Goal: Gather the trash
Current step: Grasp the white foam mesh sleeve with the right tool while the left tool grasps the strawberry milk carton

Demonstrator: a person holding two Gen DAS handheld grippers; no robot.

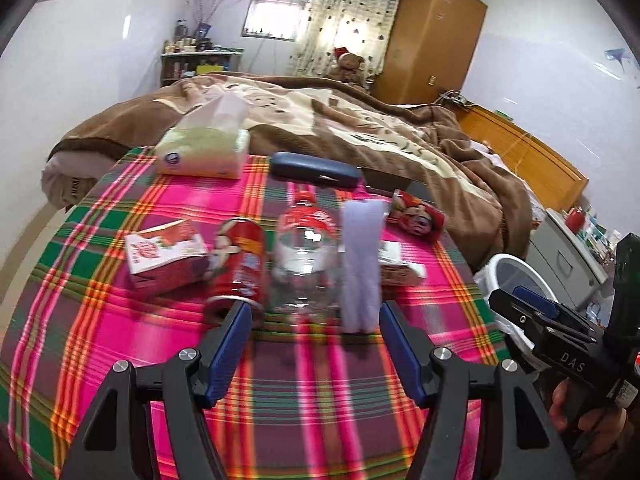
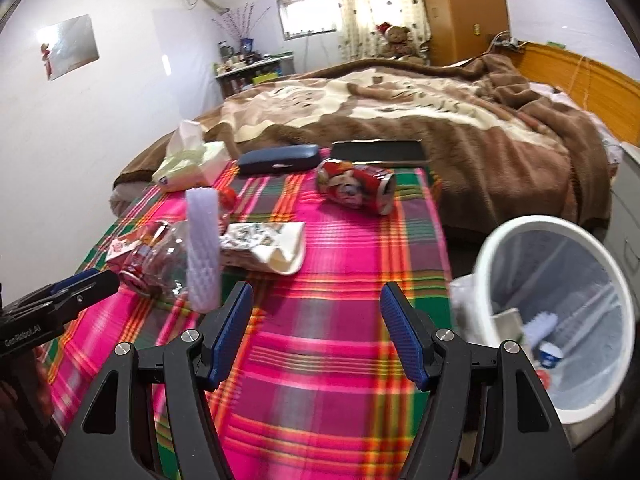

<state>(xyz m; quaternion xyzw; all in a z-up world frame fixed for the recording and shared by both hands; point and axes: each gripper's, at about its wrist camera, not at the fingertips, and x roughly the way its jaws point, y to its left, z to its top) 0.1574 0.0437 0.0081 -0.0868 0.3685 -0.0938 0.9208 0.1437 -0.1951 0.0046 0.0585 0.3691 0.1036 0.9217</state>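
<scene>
Bright daylight comes in through the small glowing window (image 1: 273, 16) and patterned curtain (image 2: 374, 8). Both pictures look smeary, and edges bend round and dark.

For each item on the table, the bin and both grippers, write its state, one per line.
left gripper: open, empty
right gripper: open, empty
clear bottle: lying down, capped
red can: lying down
crushed can: on its side
glasses case: closed
bin: holds trash
</scene>
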